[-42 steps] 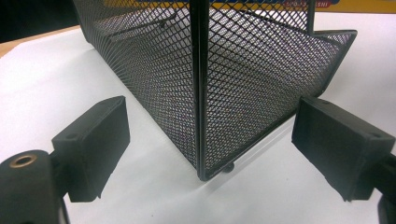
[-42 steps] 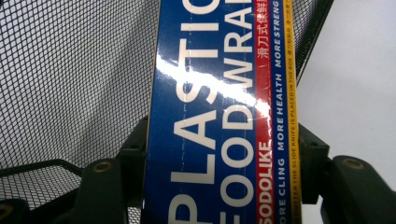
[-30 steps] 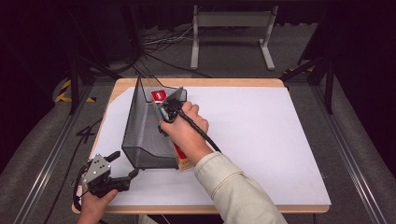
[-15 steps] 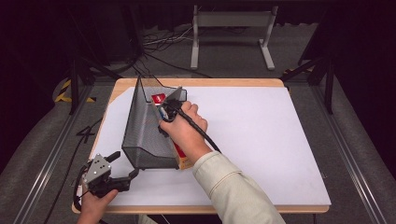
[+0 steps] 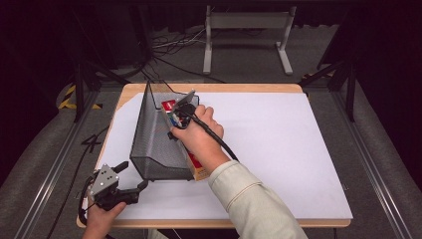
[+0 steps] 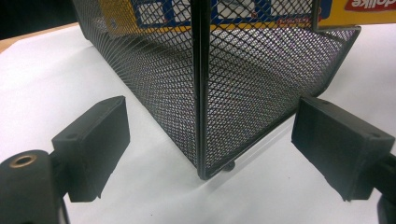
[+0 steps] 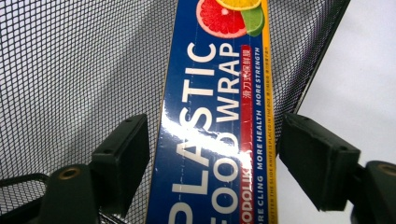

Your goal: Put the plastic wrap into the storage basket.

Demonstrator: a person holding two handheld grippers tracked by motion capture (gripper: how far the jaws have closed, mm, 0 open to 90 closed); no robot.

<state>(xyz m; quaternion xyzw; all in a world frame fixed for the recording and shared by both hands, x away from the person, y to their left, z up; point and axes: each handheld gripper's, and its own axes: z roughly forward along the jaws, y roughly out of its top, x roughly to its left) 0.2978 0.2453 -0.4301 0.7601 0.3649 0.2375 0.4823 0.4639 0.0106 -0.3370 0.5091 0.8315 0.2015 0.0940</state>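
Observation:
A black mesh basket (image 5: 152, 142) stands on the white sheet at the table's left. A long blue plastic food wrap box (image 7: 219, 93) leans inside it, its red end (image 5: 169, 105) up at the far side. My right gripper (image 5: 175, 117) reaches into the basket from the right. Its jaws have just been opening and now stand open on either side of the box, with a thin gap at each pad. My left gripper (image 5: 133, 175) rests open near the table's front left. The basket's near corner (image 6: 201, 93) stands between its spread fingers (image 6: 93, 140), untouched.
The white sheet (image 5: 278, 149) covers a wooden board (image 5: 224, 87) and lies bare to the right of the basket. A metal stand (image 5: 249, 30) and cables (image 5: 169, 50) sit on the floor behind. Rails run along both sides of the table.

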